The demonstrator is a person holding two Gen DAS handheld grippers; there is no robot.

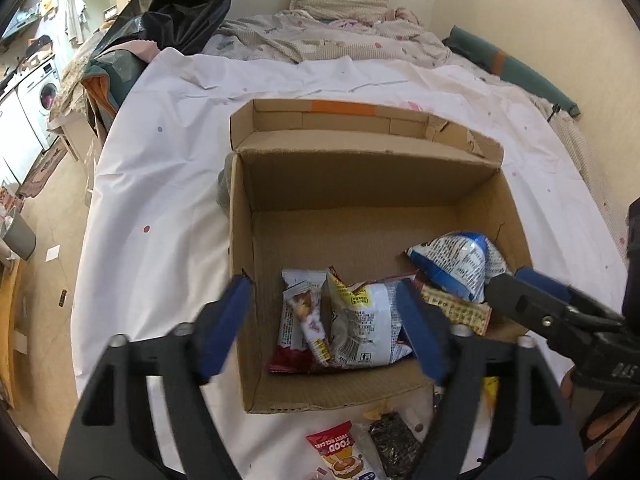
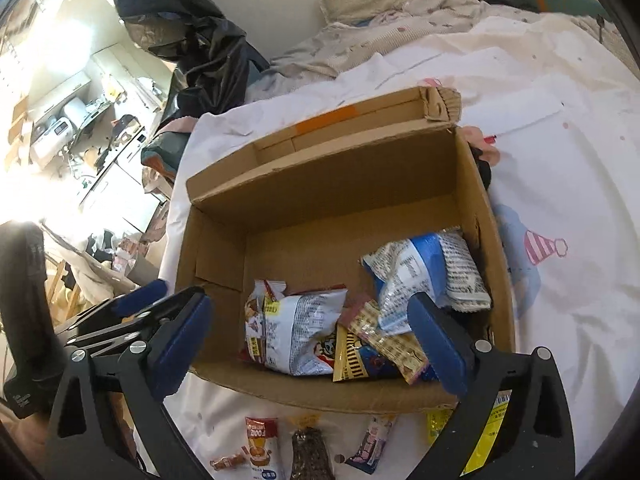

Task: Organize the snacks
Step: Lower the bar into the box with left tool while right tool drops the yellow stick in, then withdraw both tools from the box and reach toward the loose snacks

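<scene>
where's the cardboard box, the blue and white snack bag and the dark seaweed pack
cardboard box (image 1: 360, 176), left wrist view, far inner wall
blue and white snack bag (image 2: 424, 264), right wrist view, its middle
dark seaweed pack (image 2: 312, 456), right wrist view, its dark face

Both wrist views look steeply down, close over the shared cardboard box (image 1: 360, 216), seemingly side by side

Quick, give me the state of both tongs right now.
Left tongs: open, holding nothing, over the box.
Right tongs: open, holding nothing.

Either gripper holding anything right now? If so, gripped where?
Nothing held. Left gripper and right gripper are both open, above the cardboard box of snacks.
</scene>
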